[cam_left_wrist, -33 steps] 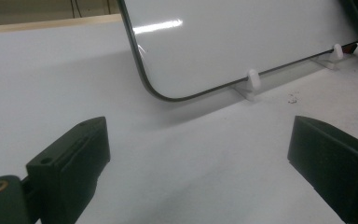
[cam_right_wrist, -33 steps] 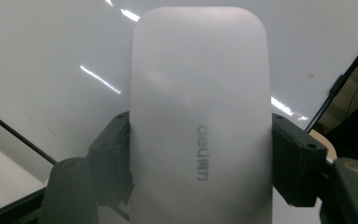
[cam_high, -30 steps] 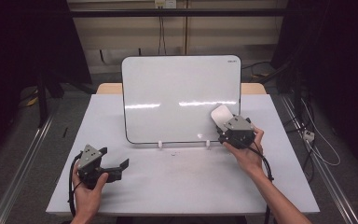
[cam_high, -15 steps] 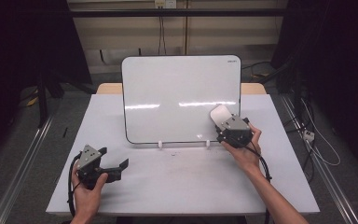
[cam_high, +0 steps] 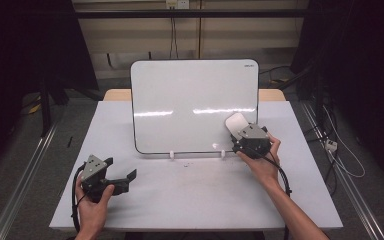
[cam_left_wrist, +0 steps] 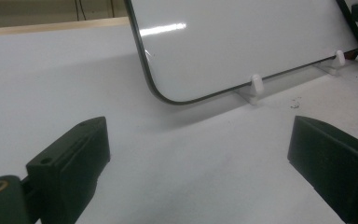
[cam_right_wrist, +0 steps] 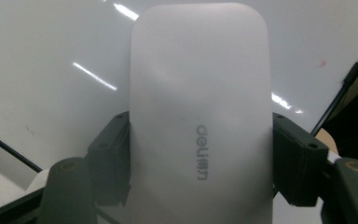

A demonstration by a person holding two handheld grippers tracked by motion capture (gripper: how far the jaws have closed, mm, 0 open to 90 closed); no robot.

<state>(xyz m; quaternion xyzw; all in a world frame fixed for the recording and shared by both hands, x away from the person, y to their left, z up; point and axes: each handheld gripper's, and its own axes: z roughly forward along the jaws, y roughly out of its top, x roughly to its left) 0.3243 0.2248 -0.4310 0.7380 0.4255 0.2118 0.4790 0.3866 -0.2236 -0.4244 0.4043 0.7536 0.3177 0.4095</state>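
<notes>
Your right gripper (cam_high: 240, 131) has its jaws clamped on a white eraser (cam_right_wrist: 199, 116), one jaw pressed against each long side, as the right gripper view shows. The eraser's rounded end sticks out past the jaws, with grey lettering running along its back. From the high view, the eraser (cam_high: 235, 123) lies against the lower right part of the whiteboard (cam_high: 190, 100), close to the board's right edge and a little above its bottom edge. Your right hand (cam_high: 262, 162) grips the tool from below, at the right of the table (cam_high: 205, 200).

Your left gripper (cam_high: 121, 175) has its jaws wide apart with nothing between them; in the left gripper view you see bare table between the two black jaws. It sits low over the front left of the table, well apart from the board, pointing toward the board's rounded lower left corner (cam_left_wrist: 168, 95).

The whiteboard stands tilted back on two small white feet (cam_left_wrist: 256, 86) near the middle of the table. Its surface looks clean apart from light reflections. A few dark specks (cam_left_wrist: 294, 102) lie on the table just in front of the feet.
</notes>
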